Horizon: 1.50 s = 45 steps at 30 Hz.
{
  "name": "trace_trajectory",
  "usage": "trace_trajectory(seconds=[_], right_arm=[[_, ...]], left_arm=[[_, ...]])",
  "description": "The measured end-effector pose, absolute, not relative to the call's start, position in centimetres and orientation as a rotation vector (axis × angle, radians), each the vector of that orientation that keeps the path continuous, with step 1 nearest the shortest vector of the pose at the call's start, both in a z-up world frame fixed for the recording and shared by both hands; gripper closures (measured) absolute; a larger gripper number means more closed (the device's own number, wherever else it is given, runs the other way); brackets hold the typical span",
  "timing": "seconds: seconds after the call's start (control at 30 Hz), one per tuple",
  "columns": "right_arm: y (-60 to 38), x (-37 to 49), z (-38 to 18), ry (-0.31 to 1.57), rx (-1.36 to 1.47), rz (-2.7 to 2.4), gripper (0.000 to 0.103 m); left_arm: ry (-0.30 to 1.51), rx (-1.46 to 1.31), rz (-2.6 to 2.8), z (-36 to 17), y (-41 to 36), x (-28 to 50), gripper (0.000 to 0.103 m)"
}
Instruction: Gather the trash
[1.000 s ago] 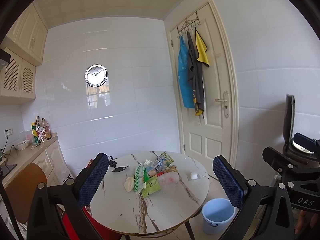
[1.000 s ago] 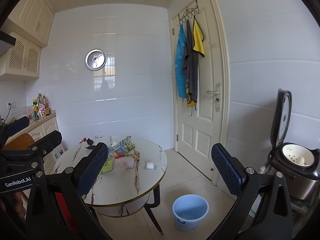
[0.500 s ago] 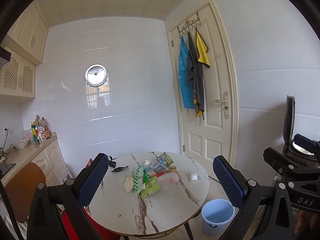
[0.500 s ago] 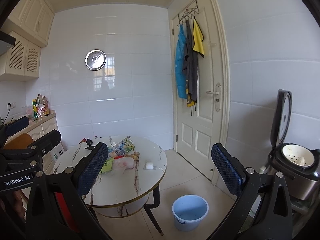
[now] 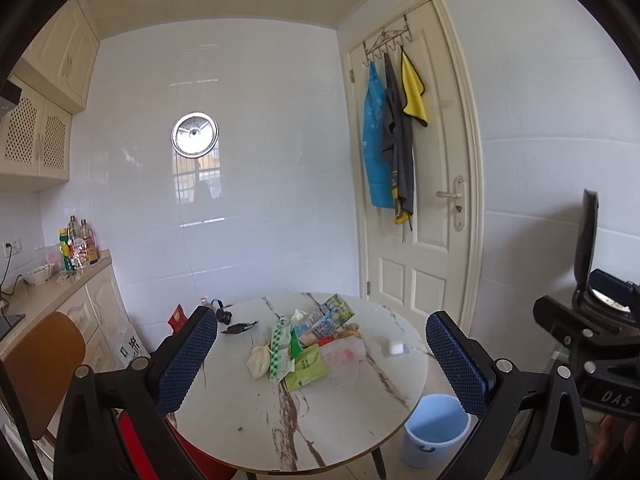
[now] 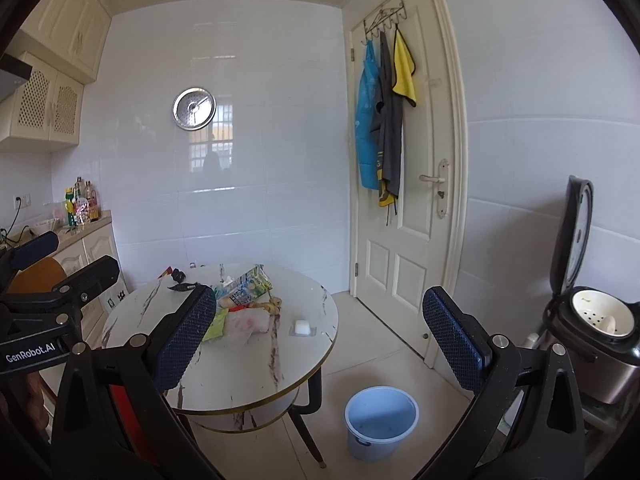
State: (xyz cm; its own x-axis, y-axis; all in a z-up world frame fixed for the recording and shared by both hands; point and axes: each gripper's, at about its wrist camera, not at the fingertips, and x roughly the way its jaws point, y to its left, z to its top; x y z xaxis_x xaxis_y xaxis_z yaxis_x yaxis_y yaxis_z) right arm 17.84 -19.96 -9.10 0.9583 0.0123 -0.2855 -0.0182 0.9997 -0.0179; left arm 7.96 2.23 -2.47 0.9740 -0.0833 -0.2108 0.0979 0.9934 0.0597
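Observation:
A pile of trash (image 5: 304, 344) lies in the middle of a round marble table (image 5: 280, 420): green wrappers, a crumpled white tissue, a blue-green packet, a clear bag. It also shows in the right wrist view (image 6: 244, 304). A small white block (image 5: 395, 347) lies apart at the table's right. A light blue bucket (image 5: 436, 432) stands on the floor right of the table, also in the right wrist view (image 6: 380, 416). My left gripper (image 5: 320, 364) is open and empty, short of the table. My right gripper (image 6: 320, 340) is open and empty, further right.
A black clip (image 5: 239, 327) lies at the table's back left. A brown chair (image 5: 40, 364) and a counter with bottles (image 5: 76, 244) stand left. A white door (image 5: 420, 184) is behind. An open rice cooker (image 6: 596, 320) stands right. A red stool (image 5: 192, 452) is under the table.
Both views have hardly shifted. Both grippers stay open and empty; the trash has not moved.

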Motion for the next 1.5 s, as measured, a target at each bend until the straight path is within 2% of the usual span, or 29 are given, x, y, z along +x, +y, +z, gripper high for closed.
trace_trajectory(seconds=[0.3, 0.53, 0.8, 1.07, 1.17, 1.27, 1.43, 1.5], right_arm=[[-20.4, 24.5, -13.2, 0.418, -0.048, 0.013, 0.0], [-19.3, 32.4, -18.5, 0.563, -0.057, 0.092, 0.0], [-19.0, 39.9, -24.0, 0.691, -0.063, 0.152, 0.0], [-19.8, 45.0, -25.6, 0.72, -0.027, 0.202, 0.0], [-20.1, 46.3, -26.2, 0.733, -0.011, 0.21, 0.0], [-20.2, 47.4, -27.0, 0.756, 0.001, 0.24, 0.0], [-20.2, 49.5, -28.8, 0.824, -0.003, 0.258, 0.0], [-20.2, 50.0, -29.4, 0.847, -0.014, 0.249, 0.0]], left_arm=[[0.417, -0.007, -0.033, -6.4, 8.5, 17.2, 0.001], [0.64, -0.041, -0.056, -10.5, 9.5, 27.0, 0.001], [0.709, -0.056, -0.041, -11.9, 9.9, 36.5, 0.001], [0.788, 0.051, 0.018, -13.7, 7.7, 46.7, 0.001], [0.834, 0.069, 0.023, -14.9, 7.8, 48.9, 0.004], [0.846, 0.025, -0.014, -15.4, 8.9, 50.2, 0.013], [0.834, -0.011, -0.1, -15.8, 10.6, 50.7, 0.018], [0.821, -0.011, -0.114, -15.5, 11.6, 50.2, 0.028]])
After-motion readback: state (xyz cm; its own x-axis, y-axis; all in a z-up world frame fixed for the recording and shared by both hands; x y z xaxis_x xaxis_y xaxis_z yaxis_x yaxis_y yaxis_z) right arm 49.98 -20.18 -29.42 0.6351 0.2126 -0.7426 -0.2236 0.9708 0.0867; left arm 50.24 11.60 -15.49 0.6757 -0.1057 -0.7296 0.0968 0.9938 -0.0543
